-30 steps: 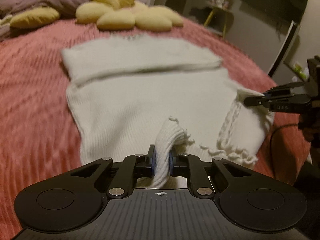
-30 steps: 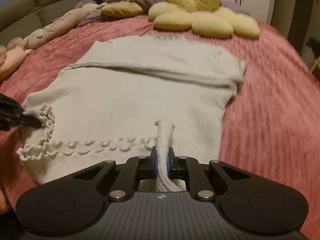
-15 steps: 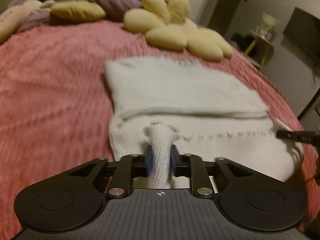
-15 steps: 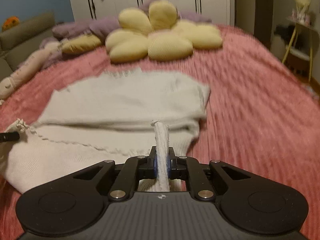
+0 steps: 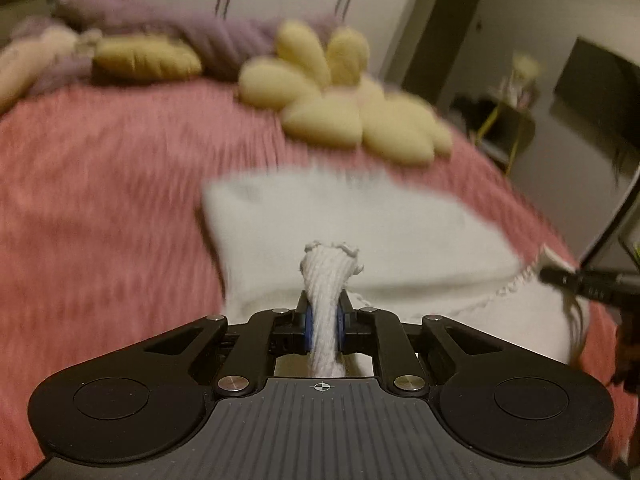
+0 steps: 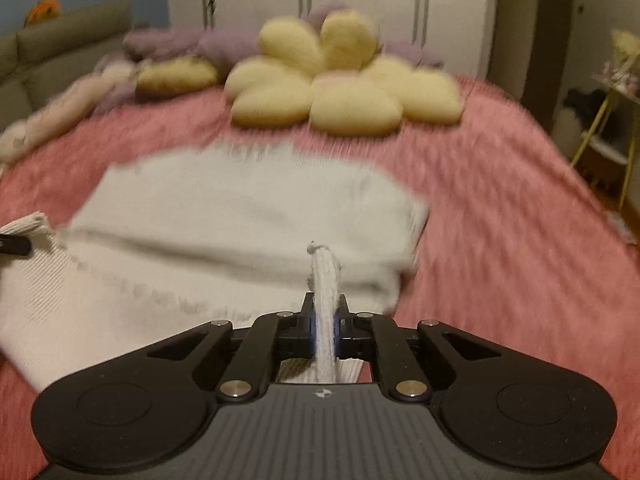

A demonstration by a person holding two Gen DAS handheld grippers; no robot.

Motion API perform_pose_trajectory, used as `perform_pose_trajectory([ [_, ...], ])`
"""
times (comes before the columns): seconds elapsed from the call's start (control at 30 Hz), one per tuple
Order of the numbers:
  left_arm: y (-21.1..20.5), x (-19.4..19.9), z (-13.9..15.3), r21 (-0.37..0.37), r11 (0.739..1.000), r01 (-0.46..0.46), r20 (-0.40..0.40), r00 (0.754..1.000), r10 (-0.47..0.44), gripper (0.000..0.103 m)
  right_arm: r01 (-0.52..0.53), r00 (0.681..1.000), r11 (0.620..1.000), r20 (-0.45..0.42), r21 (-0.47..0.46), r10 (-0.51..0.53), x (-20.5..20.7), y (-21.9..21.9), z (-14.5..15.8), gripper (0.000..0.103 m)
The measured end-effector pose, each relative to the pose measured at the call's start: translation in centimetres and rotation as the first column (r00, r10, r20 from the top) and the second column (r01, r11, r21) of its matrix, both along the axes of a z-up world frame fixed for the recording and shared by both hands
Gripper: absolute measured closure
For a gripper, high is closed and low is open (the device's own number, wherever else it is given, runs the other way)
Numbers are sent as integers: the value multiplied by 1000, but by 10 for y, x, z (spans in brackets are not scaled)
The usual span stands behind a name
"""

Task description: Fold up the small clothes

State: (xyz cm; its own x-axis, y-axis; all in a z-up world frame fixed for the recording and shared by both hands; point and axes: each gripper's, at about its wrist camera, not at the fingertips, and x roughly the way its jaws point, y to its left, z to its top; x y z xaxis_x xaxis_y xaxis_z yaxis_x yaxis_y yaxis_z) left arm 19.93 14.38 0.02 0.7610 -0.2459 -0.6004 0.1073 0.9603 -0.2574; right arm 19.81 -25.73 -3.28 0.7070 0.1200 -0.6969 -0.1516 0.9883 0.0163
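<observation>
A white knit sweater [image 5: 360,224] lies on the pink bedspread [image 5: 100,200], its sleeves folded across the chest; it also shows in the right wrist view [image 6: 248,204]. My left gripper [image 5: 324,320] is shut on the left corner of the sweater's hem, and my right gripper [image 6: 325,326] is shut on the right corner. Both hold the hem lifted above the sweater's body, over its lower half. The right gripper's fingers [image 5: 576,280] show at the right edge of the left view. Both views are blurred by motion.
A yellow flower-shaped cushion [image 6: 340,88] lies beyond the sweater near the head of the bed, with purple bedding [image 5: 168,36] and a yellow pillow [image 5: 148,60] beside it. A white wardrobe [image 6: 340,4] stands behind. A small side table [image 6: 608,120] stands right of the bed.
Both grippers have carried the hem up and forward towards the sweater's neckline, so the lower half folds over the upper part. The cushion looks nearer.
</observation>
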Motion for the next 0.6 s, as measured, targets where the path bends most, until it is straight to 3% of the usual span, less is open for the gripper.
perform_pose_trajectory([
  [0.23,-5,80,28,110,988,-106,124,988,92,90,121,982,992,152,-22,-117,66,0,30,96],
  [0.4,-9,138,17,139,977,-161,110,983,146,90,200,968,978,164,-52,-190,133,4,22,96],
  [0.6,-2,183,-20,172,953,-248,71,968,239,89,233,961,967,178,-101,-213,181,16,-2,96],
])
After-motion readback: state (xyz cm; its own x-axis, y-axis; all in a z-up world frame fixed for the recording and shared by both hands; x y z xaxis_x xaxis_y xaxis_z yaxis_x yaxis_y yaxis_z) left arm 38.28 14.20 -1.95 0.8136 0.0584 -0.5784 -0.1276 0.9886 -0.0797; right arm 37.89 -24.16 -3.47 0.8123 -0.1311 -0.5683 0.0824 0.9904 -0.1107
